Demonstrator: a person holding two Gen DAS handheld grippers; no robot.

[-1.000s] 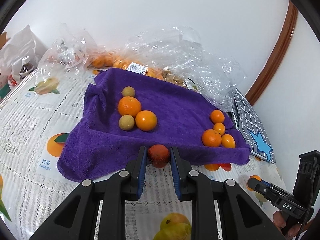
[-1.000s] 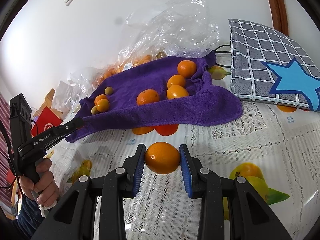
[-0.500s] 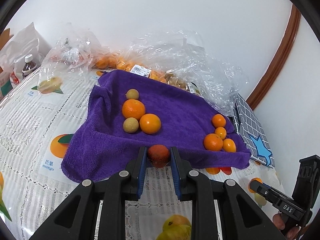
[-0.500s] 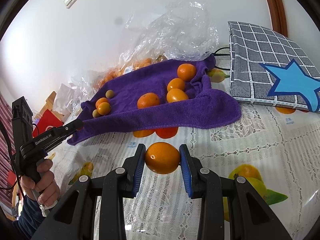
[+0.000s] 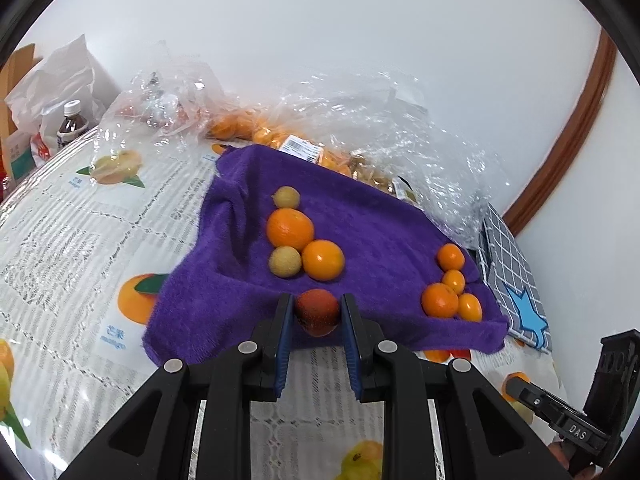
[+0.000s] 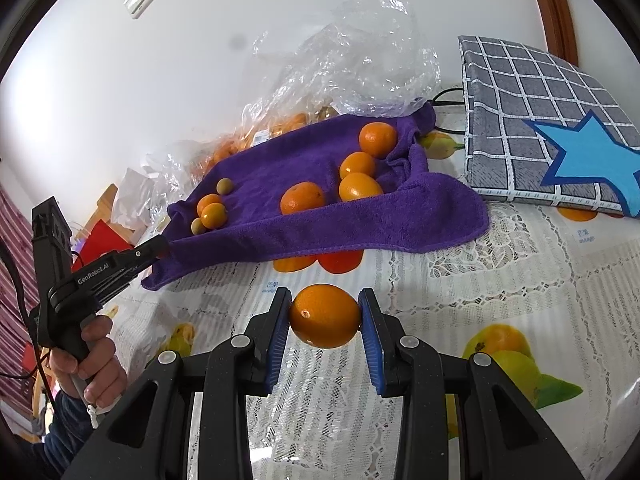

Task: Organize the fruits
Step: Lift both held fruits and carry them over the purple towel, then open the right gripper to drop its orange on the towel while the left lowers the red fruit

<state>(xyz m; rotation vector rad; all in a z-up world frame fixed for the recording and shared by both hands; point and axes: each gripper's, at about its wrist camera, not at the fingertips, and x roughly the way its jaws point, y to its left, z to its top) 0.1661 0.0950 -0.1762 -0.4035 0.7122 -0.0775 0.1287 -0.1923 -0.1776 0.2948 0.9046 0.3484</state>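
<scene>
Fruits sit in both grippers: the left gripper (image 5: 316,316) fingers clamp a small red fruit (image 5: 317,310), the right gripper (image 6: 324,316) fingers clamp an orange (image 6: 325,315); a purple towel (image 5: 376,240) with more oranges lies beyond.

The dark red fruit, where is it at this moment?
In the left wrist view the dark red fruit sits low in the centre, clamped between the left gripper fingers, in front of the purple towel's near edge.

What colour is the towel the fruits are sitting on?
Purple. The towel shows best in the left wrist view.
</scene>
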